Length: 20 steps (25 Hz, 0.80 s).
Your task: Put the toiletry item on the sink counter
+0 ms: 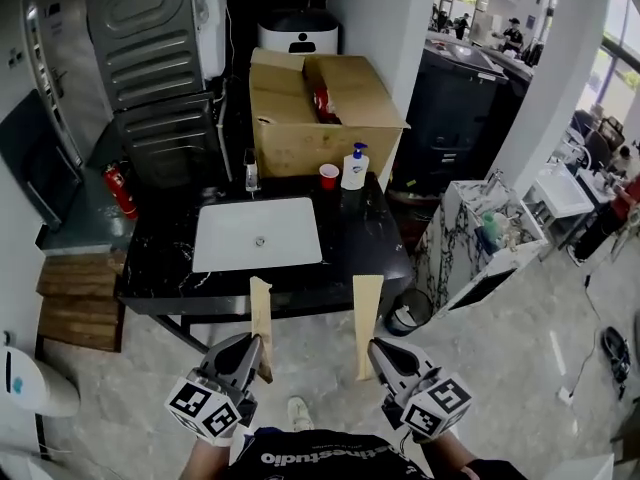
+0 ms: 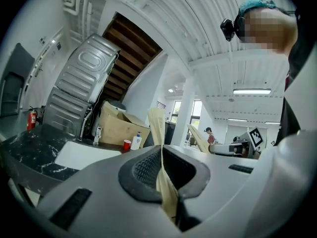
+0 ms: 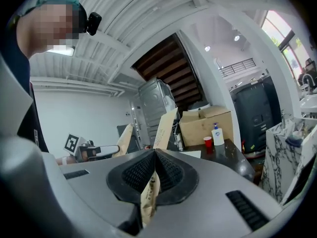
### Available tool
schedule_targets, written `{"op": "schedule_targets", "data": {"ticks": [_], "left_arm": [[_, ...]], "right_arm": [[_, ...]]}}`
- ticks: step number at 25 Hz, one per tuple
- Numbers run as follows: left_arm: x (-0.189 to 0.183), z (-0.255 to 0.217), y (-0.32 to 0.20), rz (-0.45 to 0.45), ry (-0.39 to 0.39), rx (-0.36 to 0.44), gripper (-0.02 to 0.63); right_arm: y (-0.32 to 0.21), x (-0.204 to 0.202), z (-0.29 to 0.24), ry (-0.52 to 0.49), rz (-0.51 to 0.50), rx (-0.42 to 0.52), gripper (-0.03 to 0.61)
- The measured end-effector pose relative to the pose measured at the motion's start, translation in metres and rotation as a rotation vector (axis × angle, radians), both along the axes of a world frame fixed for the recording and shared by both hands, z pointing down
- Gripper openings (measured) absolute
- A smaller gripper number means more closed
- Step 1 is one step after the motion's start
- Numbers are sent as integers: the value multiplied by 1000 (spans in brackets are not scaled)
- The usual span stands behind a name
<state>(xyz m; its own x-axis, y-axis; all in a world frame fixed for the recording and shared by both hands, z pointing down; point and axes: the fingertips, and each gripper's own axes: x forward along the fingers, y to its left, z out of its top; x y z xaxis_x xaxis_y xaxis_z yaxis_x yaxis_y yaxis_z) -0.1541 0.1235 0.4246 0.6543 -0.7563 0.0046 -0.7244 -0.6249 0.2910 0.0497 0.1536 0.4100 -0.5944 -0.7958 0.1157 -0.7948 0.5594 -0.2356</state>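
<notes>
Left gripper [image 1: 250,346] is pinching the left packet [image 1: 261,313] tight, right gripper [image 1: 381,349] the right packet [image 1: 367,308]. Best is carrying both level and releasing only over bare tabletop [image 1: 365,236], beside the sink [image 1: 230,230].

The worktop [image 1: 372,240] lies bare right of the basin [image 1: 258,233], while box [image 1: 320,108], cup [image 1: 329,175] and bottle [image 1: 355,166] (all rearward) crowd its back.

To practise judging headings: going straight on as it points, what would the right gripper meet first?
Probably the sink counter, at its front edge, the held paper packet touching first; depth is unclear.
</notes>
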Motion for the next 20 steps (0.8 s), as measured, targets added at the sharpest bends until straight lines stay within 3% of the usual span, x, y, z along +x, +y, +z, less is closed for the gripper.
{"op": "schedule_targets", "data": {"ticks": [9,20], "left_arm": [[-8,-2,-100,48,40,10,21],[35,7,-215,33,19,-23,21]], "right_arm": [[-87,-9,-19,4,55,6,38],[-212,36,-11,-14,55,5,40]]}}
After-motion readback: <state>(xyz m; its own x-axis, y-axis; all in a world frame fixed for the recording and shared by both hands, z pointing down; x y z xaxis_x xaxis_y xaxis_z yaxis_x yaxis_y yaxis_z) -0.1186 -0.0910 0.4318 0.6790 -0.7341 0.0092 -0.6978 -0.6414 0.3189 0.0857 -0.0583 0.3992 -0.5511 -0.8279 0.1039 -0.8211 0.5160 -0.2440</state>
